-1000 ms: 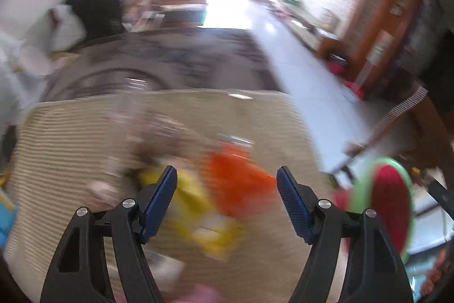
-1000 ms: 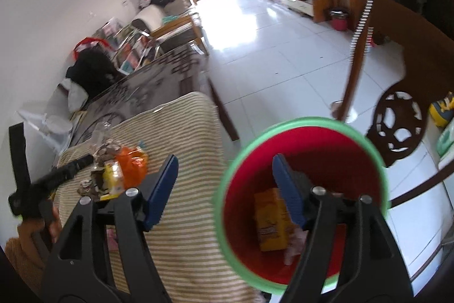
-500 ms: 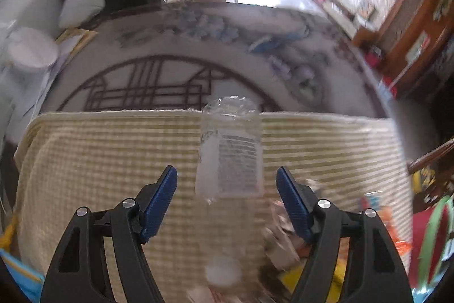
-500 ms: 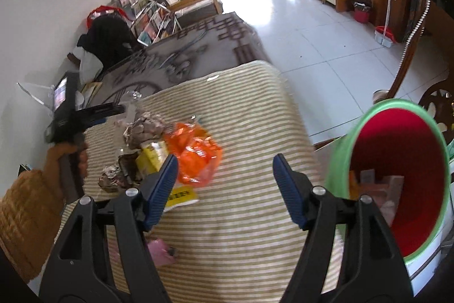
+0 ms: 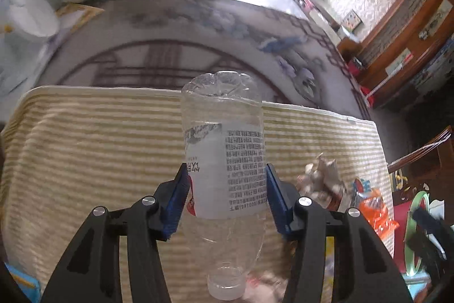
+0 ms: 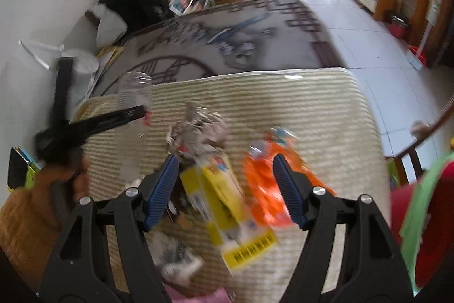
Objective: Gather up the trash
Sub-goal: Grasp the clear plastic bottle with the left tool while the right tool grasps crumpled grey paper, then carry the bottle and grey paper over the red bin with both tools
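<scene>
Clear bottle [image 5: 224, 161] clamped in left tool [image 5: 225, 195]; right tool [image 6: 225, 183] apart over blurred, perhaps yellow carton [image 6: 227, 203]

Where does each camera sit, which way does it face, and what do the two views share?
Left wrist: on the left gripper, facing along its fingers across the striped cloth; the blue pads clamp a clear plastic bottle, cap toward the camera.
Right wrist: on the right gripper, open above a yellow carton and orange wrapper; the left hand shows too.
Shared: the bottle, striped cloth, crumpled wrapper, orange wrapper and green-rimmed red bin.
</scene>
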`<state>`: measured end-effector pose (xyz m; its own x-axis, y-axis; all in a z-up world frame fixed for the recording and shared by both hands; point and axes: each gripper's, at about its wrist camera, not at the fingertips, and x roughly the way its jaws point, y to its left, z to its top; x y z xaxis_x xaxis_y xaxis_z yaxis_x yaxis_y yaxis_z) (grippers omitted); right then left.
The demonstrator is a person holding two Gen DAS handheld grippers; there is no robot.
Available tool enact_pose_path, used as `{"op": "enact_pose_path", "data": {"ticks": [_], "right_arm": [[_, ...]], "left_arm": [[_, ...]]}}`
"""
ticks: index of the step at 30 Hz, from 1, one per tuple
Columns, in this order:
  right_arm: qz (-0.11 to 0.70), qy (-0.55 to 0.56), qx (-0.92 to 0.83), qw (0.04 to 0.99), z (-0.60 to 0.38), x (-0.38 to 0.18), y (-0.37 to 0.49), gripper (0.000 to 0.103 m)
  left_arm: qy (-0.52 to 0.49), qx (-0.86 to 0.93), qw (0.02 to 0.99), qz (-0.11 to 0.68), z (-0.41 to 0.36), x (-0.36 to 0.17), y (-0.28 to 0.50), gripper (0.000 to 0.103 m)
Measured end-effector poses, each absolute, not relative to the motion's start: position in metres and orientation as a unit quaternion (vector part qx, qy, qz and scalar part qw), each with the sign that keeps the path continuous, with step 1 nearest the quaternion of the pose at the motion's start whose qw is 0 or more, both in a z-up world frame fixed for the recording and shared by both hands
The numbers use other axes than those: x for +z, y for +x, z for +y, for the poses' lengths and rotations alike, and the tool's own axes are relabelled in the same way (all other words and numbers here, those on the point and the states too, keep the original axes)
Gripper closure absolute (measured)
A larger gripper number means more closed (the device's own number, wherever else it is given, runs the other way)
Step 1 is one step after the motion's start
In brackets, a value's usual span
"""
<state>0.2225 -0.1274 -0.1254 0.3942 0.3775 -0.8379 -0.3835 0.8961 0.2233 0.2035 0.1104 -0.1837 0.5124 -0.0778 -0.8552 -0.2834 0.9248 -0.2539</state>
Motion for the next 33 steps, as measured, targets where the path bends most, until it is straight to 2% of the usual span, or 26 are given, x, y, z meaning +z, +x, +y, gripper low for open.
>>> {"op": "enact_pose_path", "data": {"ticks": [3, 8, 10, 11, 12, 14, 25, 33], "right_arm": [[0.520, -0.017, 0.244, 0.818, -0.096, -0.146, 0.246, 0.026], [0.562, -0.028, 0.251, 0.788, -0.063, -0.187, 0.269, 0.025], [0.566, -0.042, 0.247, 0.785, -0.055, -0.199, 0.271, 0.044], [0.562, -0.048, 0.246, 0.789, -0.053, -0.198, 0.270, 0.048], [0.558, -0.049, 0.247, 0.791, -0.052, -0.196, 0.269, 0.056], [0.549, -0.047, 0.258, 0.794, -0.053, -0.184, 0.264, 0.058], [0.438, -0.023, 0.266, 0.858, -0.114, -0.075, 0.190, 0.057], [0.389, -0.005, 0.233, 0.891, -0.159, -0.039, 0.150, 0.057]], "left_arm": [[-0.195, 0.078, 0.854, 0.476, 0.129, -0.171, 0.180, 0.054], [-0.203, 0.095, 0.859, 0.461, 0.144, -0.161, 0.154, 0.054], [-0.201, 0.099, 0.861, 0.456, 0.145, -0.158, 0.146, 0.053], [-0.202, 0.098, 0.861, 0.455, 0.145, -0.157, 0.144, 0.053], [-0.204, 0.098, 0.861, 0.455, 0.145, -0.156, 0.142, 0.053], [-0.207, 0.095, 0.862, 0.453, 0.142, -0.154, 0.139, 0.053], [-0.182, 0.053, 0.888, 0.418, 0.095, -0.111, 0.127, 0.053], [-0.152, 0.020, 0.908, 0.391, 0.047, -0.079, 0.111, 0.053]]}}
